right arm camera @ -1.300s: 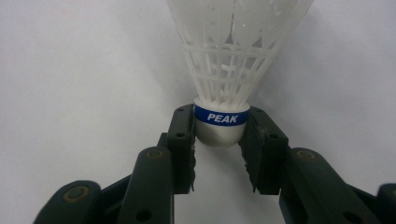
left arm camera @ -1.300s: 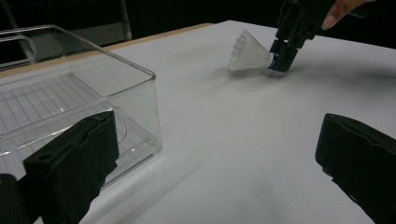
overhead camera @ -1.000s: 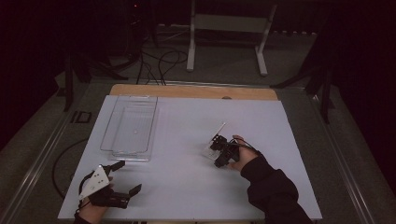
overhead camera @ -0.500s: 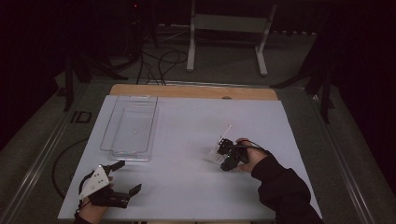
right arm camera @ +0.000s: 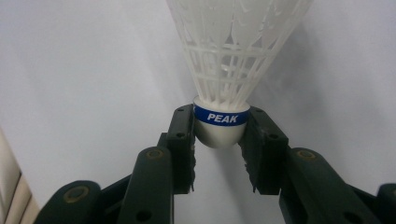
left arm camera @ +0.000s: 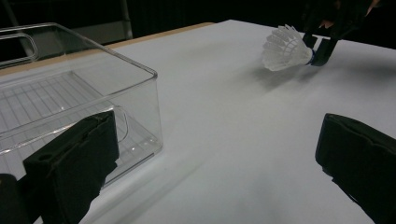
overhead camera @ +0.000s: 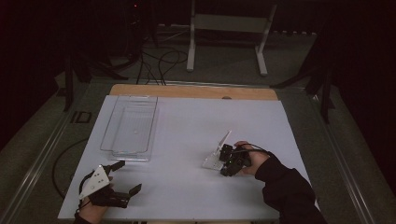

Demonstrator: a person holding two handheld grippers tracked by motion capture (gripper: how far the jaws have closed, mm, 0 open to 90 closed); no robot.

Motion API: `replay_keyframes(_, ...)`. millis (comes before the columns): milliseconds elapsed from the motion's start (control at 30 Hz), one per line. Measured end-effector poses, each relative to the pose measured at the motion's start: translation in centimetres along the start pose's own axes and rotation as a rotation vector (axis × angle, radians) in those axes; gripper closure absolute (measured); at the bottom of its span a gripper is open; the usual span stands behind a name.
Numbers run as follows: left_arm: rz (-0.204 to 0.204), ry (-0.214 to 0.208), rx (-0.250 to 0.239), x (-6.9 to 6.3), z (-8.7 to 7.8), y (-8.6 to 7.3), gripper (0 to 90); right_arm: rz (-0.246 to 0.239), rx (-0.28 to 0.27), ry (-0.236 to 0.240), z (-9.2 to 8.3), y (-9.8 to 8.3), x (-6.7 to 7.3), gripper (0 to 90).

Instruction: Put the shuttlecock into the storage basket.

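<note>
Over the last second my right gripper [overhead camera: 223, 161] had drifted a little toward my side of the white tabletop [overhead camera: 187, 140], carrying the white plastic shuttlecock with the blue band [right arm camera: 222, 119] with it, while my left gripper [overhead camera: 119, 177] had kept its place at the near left corner. I read that as the shuttlecock being off the sheet and in transit, probably toward the clear plastic rectangular bin [overhead camera: 128, 123] standing well apart at the far left, though nothing had gone into it yet. The right fingers [right arm camera: 180, 140] were pinching the shuttlecock's rounded white cork just below the blue band, one on each side, with the skirt fanning away from them; in the left gripper view the shuttlecock [left arm camera: 286, 48] showed held just above its own shadow. My left fingers [left arm camera: 70, 163] stood spread wide with nothing between them, close beside the bin's near corner [left arm camera: 140, 107]. The tabletop was a plain white sheet with a strip of bare wood [overhead camera: 196, 92] along its far edge. Beyond lay a dim room: dark floor, loose cables [overhead camera: 159, 58] and a pale metal stand [overhead camera: 229, 28].
</note>
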State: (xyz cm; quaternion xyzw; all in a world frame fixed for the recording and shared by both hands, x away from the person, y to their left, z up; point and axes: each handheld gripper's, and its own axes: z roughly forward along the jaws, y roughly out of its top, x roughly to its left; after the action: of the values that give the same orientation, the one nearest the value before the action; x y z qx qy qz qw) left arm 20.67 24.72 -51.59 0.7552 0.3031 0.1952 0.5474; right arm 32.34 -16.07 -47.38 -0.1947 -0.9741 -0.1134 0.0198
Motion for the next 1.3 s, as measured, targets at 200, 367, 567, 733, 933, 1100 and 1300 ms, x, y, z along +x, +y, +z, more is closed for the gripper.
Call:
replay_keyframes(200,0.000,0.000,0.001,0.0,0.0,0.0,0.1,-0.049,0.000,-0.004,0.0,0.0,0.4,66.2)
replay_keyframes(367,-0.006,-0.002,0.004,0.0,0.0,0.0,0.1,-0.069,0.025,-0.013,-0.1,0.2,1.0,66.2)
replay_keyframes(567,-0.002,-0.004,0.006,0.0,0.0,0.0,0.1,-0.108,0.028,-0.017,0.0,0.2,1.6,66.2)
replay_keyframes(733,-0.010,-0.005,0.008,0.0,0.0,0.1,0.1,-0.163,0.021,-0.031,-0.1,0.0,1.8,66.1)
replay_keyframes(933,-0.006,-0.005,0.011,-0.1,0.1,0.1,0.1,-0.184,0.012,-0.035,-0.4,-0.3,1.9,66.2)
replay_keyframes(1100,-0.007,-0.003,0.012,-0.1,0.1,0.1,0.1,-0.188,-0.028,-0.017,-0.7,-0.4,1.8,66.1)
replay_keyframes(1300,-0.012,-0.008,0.033,-0.1,0.3,0.2,0.1,-0.199,-0.036,-0.027,-0.8,-0.4,2.1,66.2)
